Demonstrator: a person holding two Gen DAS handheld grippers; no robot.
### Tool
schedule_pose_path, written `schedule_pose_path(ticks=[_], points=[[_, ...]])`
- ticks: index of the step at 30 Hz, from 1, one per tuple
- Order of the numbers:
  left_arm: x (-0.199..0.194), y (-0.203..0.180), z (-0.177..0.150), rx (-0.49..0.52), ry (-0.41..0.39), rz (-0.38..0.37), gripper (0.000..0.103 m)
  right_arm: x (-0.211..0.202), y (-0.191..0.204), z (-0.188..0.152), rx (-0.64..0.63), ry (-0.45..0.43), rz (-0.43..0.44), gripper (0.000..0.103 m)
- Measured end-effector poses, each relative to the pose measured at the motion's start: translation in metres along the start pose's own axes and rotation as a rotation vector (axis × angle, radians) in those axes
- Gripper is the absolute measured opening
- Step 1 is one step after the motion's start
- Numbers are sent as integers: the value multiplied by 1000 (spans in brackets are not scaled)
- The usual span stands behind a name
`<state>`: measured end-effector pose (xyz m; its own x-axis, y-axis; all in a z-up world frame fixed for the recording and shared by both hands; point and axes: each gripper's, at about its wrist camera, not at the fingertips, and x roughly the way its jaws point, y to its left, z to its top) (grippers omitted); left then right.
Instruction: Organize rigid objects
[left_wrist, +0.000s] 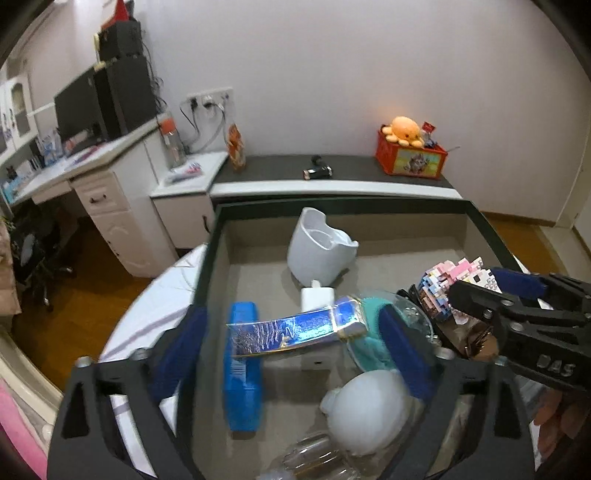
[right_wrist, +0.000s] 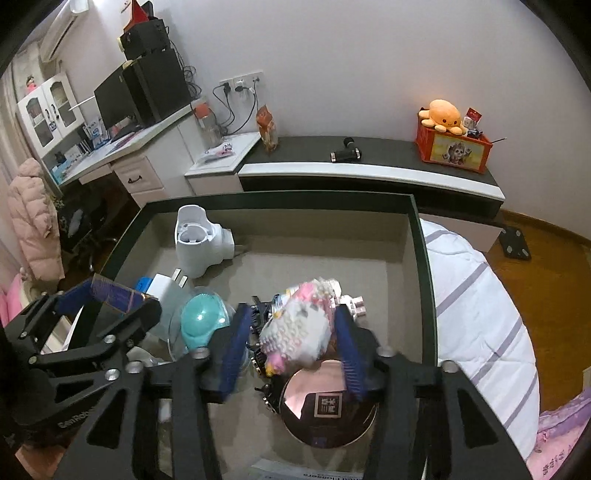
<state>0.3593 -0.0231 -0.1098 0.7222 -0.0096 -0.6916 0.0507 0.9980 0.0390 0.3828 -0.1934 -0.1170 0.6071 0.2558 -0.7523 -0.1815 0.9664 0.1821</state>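
Both tools work inside the grey tray (right_wrist: 421, 258), likely because it gathers the loose hard things in one place; the right tool (right_wrist: 291, 339) has its blue pads spread on either side of the pink and white brick toy (right_wrist: 299, 325), whether touching I cannot tell, just above the round tin (right_wrist: 328, 406). Left of the brick toy, the left tool (left_wrist: 291, 332) stands wide apart around a shiny blue box (left_wrist: 295, 328), crosswise and seemingly loose; I cannot tell what it rests on.
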Motion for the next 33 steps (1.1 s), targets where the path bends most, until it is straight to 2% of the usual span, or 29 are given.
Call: schedule_pose_path(ticks=[3, 9, 15, 26, 33], points=[[-11, 5, -3, -13, -17, -5, 103, -10, -6, -3, 28, -21, -5, 84], [-41, 19, -14, -49, -58, 20, 103, -31, -7, -8, 56, -57, -20, 86], [-88, 31, -27, -101, -121, 27, 103, -71, 6, -24, 57, -114, -52, 86], [-169, 26, -63, -93, -182, 17, 103, -175, 54, -78, -17, -283, -101, 86], [-219, 26, -89, -125, -229, -6, 103, -232, 86, -116, -85, -381, -141, 86]])
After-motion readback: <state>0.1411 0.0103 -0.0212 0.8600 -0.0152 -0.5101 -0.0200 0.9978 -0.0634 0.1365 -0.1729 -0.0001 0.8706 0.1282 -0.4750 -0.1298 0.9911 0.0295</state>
